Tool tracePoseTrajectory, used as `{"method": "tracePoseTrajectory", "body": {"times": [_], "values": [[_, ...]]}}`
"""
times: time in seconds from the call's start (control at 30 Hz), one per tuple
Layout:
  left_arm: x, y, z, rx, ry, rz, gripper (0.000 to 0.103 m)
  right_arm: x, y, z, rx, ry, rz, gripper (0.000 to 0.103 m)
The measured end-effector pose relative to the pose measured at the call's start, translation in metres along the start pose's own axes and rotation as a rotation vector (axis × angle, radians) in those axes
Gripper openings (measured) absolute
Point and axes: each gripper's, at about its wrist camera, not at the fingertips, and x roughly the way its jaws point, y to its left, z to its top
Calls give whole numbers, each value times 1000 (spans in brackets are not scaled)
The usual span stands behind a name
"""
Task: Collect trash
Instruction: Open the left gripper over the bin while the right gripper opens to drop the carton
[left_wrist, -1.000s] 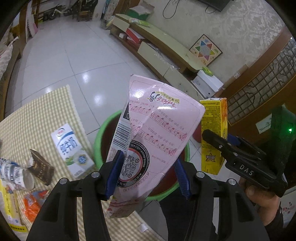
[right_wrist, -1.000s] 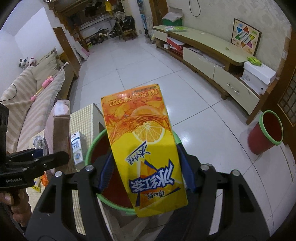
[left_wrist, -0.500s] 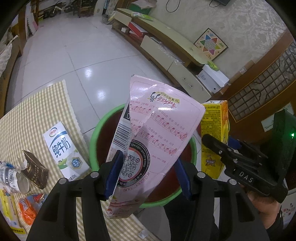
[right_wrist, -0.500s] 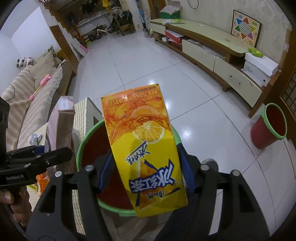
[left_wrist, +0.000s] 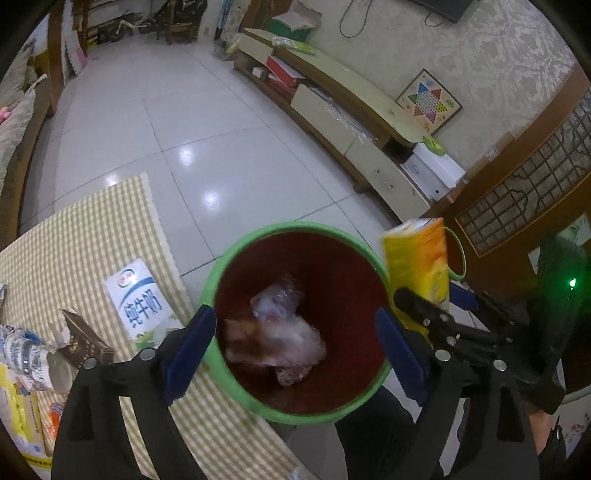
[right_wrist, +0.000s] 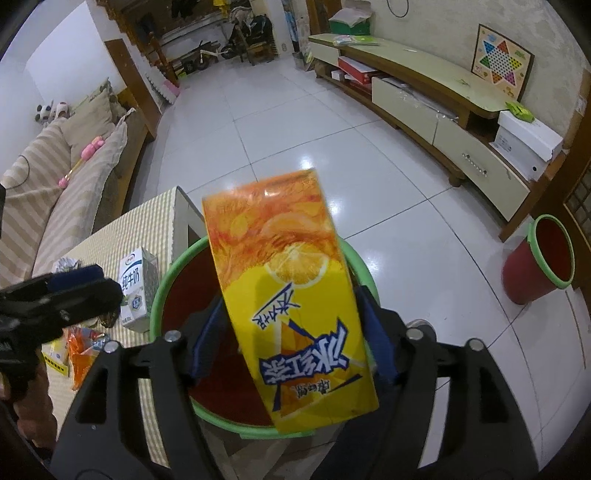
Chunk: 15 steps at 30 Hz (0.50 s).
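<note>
My left gripper (left_wrist: 295, 350) is open and empty above a red bin with a green rim (left_wrist: 243, 395). A blurred pink carton (left_wrist: 255, 343) lies inside the bin with crumpled plastic. My right gripper (right_wrist: 291, 339) has its jaws apart around a yellow-orange drink carton (right_wrist: 291, 295), which tilts over the same bin (right_wrist: 162, 291); the carton looks loose between the pads. The carton (left_wrist: 417, 266) and the right gripper show at the right of the left wrist view. The left gripper (right_wrist: 62, 291) shows at the left of the right wrist view.
A checked tablecloth (left_wrist: 74, 236) carries a white milk carton (left_wrist: 140, 299), a brown box (left_wrist: 85, 343), a can and wrappers. A second red bin (right_wrist: 535, 258) stands on the tiled floor by a low TV cabinet (right_wrist: 443, 107). A sofa (right_wrist: 55, 177) is at left.
My left gripper opened and the pink carton dropped into the bin. My right gripper's jaws widened and the yellow carton tilted and slipped lower over the bin.
</note>
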Motion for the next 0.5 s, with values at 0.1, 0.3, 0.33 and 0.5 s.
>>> {"method": "tracePoseTrajectory", "body": {"times": [0.1, 0.3, 0.33, 0.5], "values": [[-9, 8, 0, -18, -18, 12, 88, -2, 7, -1, -15, -5, -8, 87], [-33, 24, -2, -35, -53, 39, 90, -10, 20, -2, -32, -13, -13, 91], [-37, 26, -3, -36, -58, 43, 90, -13, 23, -2, -34, -17, -13, 92], [-68, 44, -15, -58, -90, 72, 91, -26, 44, -5, -57, -35, -4, 94]]}}
